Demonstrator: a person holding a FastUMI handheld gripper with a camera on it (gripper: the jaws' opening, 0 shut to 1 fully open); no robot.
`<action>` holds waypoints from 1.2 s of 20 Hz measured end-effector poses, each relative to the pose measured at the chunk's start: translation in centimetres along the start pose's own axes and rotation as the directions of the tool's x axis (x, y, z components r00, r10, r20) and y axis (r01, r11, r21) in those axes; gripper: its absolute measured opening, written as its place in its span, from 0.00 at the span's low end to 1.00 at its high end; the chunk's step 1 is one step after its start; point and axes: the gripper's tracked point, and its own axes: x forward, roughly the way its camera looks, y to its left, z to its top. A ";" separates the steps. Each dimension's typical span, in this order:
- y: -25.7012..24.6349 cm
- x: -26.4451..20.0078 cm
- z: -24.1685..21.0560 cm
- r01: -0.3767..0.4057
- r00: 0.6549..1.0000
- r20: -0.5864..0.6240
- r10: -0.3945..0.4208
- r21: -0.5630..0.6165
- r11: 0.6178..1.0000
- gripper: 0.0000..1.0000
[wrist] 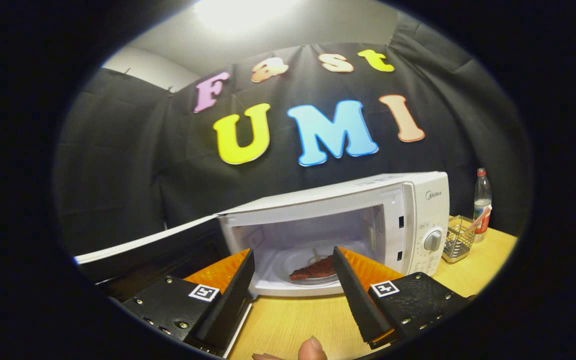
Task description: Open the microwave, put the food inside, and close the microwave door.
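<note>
Hovering my claw (294,267) wide open and empty before the microwave (348,220), door (143,242) swung out, food (313,269) on its turntable

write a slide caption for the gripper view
Hand-held gripper open before the open microwave, food resting on its turntable.

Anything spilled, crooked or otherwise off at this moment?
Nothing stands out. The food lies on the glass plate inside the microwave, whose door hangs open. The gripper is open and empty, just ahead of the cavity.
</note>
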 end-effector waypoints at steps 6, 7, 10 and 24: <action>10.9 -14.4 2.2 -0.359 0.932 0.037 0.360 -0.014 0.933 0.94; 12.1 -16.3 2.6 -0.415 0.907 0.056 0.417 -0.044 0.909 0.92; 16.1 -19.5 2.3 -0.451 0.884 0.073 0.461 -0.120 0.884 0.93; 21.6 -14.5 -6.2 -0.448 0.893 -0.104 0.438 -0.122 0.886 0.11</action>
